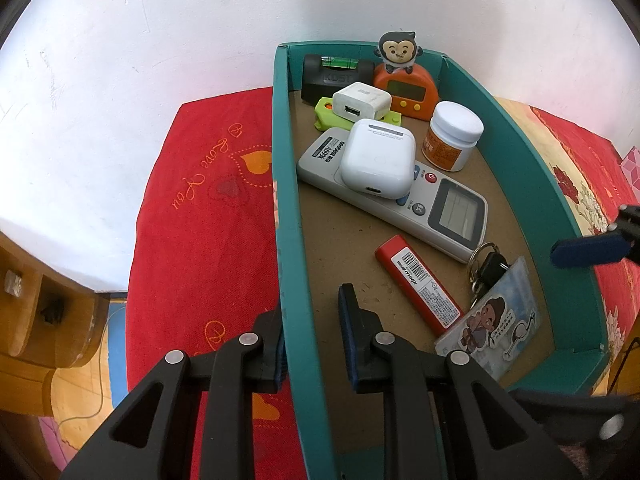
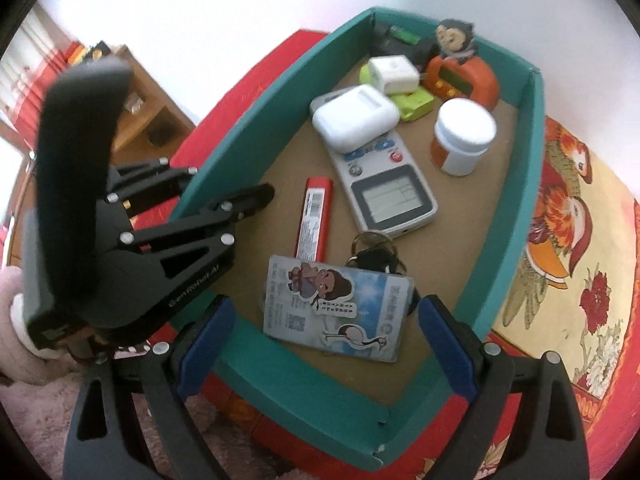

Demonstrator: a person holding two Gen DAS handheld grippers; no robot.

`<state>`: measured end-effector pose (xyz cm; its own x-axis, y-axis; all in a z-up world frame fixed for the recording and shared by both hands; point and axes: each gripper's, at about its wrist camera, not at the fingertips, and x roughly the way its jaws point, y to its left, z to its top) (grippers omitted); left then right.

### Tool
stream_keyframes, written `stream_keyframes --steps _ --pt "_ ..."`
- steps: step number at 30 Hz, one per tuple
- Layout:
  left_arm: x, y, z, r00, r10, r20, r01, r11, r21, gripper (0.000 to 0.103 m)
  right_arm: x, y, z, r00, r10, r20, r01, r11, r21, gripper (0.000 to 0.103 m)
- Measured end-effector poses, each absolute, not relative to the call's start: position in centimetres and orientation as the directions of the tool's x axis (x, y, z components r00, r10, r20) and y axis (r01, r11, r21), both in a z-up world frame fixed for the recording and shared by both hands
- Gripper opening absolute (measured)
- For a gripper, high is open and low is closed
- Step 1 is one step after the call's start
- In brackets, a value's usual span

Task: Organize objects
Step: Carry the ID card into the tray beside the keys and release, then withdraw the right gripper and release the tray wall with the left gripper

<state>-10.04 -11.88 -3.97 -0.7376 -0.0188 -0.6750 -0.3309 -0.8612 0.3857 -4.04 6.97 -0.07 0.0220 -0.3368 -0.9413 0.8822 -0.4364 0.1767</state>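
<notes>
On a red cloth [image 1: 192,240], the left gripper [image 1: 310,336] clamps the teal box [image 1: 286,200] wall; the right gripper [image 2: 326,344] gapes.

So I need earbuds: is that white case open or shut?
Shut: the white case lies on the remote with its lid flush, no gap showing.

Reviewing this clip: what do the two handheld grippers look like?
Both are matte black linkage frames with silver rivets and blue pads on the fingers. The left gripper carries pale "GenRobot.AI" lettering on its body, seen from the right wrist. The right gripper looks alike. No cables or sleeves are visible.
</notes>
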Motion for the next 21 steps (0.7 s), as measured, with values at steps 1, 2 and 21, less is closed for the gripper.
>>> stream_keyframes --steps 1,2,21 --pt "-10.0 -11.9 -4.0 -0.738 -0.019 -0.675 -0.331 -0.861 0.386 0.021 -4.3 7.2 0.3 0.019 -0.347 -0.938 0.878 -0.443 0.182 0.094" --pt "-10.0 -11.9 -4.0 -0.738 -0.019 -0.675 -0.331 -0.861 0.386 0.021 -4.7 7.5 0.8 0.015 -0.36 -0.933 0.872 -0.451 0.188 0.094" --pt "-10.0 -11.9 -3.9 -0.735 -0.025 -0.678 -0.331 -0.859 0.391 0.021 -13.6 11.7 3.3 -0.183 -0.364 -0.913 0.605 -0.774 0.187 0.094"
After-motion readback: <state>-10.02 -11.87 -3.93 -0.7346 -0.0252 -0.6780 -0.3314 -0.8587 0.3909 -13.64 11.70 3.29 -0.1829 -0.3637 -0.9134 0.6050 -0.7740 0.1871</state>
